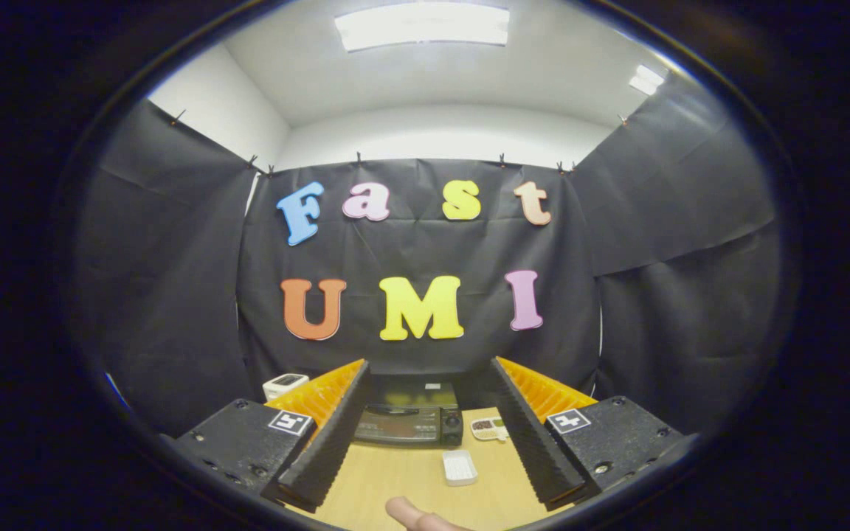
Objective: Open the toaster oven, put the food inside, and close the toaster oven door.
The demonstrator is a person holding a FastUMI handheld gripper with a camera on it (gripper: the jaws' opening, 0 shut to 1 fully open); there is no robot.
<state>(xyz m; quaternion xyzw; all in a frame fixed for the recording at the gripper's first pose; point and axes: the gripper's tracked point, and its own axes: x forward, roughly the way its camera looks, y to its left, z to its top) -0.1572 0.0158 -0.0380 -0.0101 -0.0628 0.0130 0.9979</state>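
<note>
Wooden counter (395,479) spreads pale and bare-grained under the scene, running back to the booth's dark cloth wall. Next in size comes the toaster oven (409,422), a dark box standing at the far edge of the counter against that cloth, its glass door upright and flush with the front, so it reads as closed; whether any food already sits behind the glass is too dim to tell. The gripper (430,383) hangs high and well back from it with its fingers spread wide and nothing between them, and the oven shows in the gap between the fingers, well beyond their tips. A closed door and an empty gripper would suit either a stage ahead of opening or one after the door has been shut again, so the frame does not settle which. If the door is the concern, I would judge that it pays to come in low and square to the front, meet the handle along the door's upper edge with both fingers, and follow the hinge's arc rather than tugging straight back. Smaller things lie nearer: a white rectangular tray (460,467) on the counter short of the oven, a small divided dish (489,428) of dark bits just beside the oven's right corner, and a white timer-like device (285,385) off to its left. A fingertip (414,514) shows closest, below the tray.
</note>
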